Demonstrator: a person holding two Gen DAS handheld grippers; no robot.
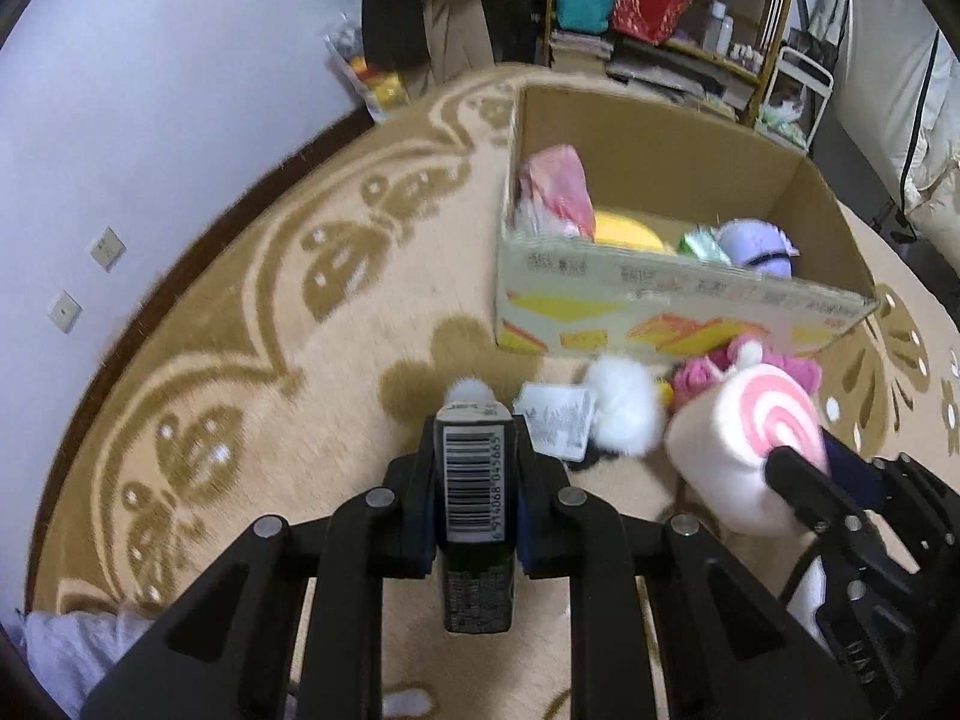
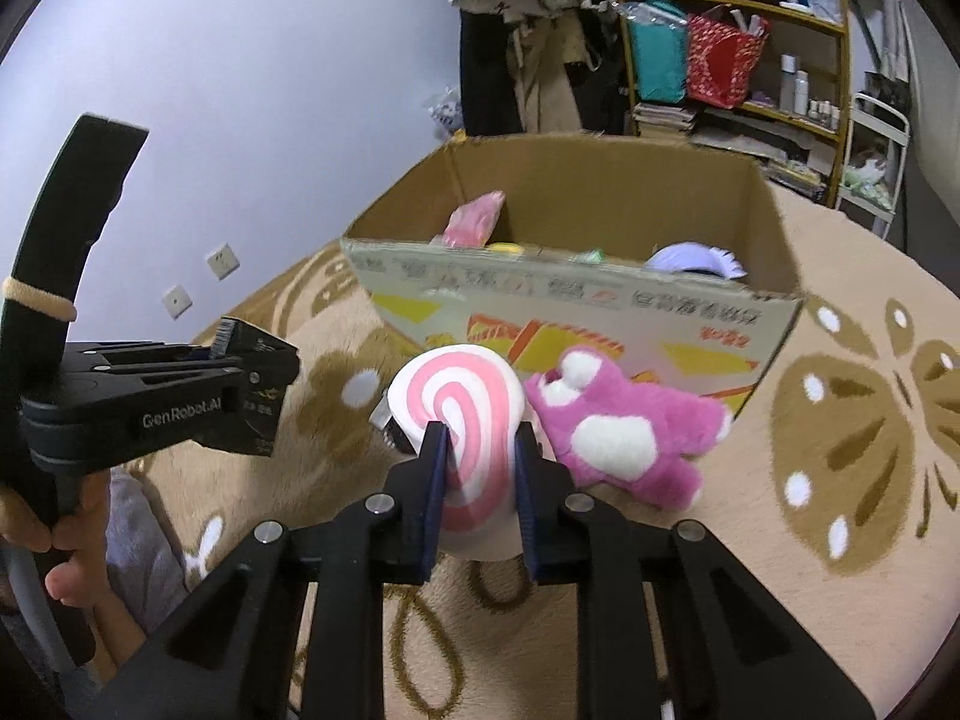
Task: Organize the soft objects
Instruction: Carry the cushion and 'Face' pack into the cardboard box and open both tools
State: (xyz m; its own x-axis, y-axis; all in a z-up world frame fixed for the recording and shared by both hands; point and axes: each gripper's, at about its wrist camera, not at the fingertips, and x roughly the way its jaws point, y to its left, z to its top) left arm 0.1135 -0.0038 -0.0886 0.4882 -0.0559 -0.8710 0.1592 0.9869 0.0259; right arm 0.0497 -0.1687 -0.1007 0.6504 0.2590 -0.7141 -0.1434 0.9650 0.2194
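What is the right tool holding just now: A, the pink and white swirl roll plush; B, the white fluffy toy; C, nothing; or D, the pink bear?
A: in the right wrist view the right tool is shut on the swirl roll plush, while the pink bear lies apart on the rug beside the cardboard box.

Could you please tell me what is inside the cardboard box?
Inside the cardboard box: a pink packet, yellow item, green item, lavender plush. The front wall hides anything lower.
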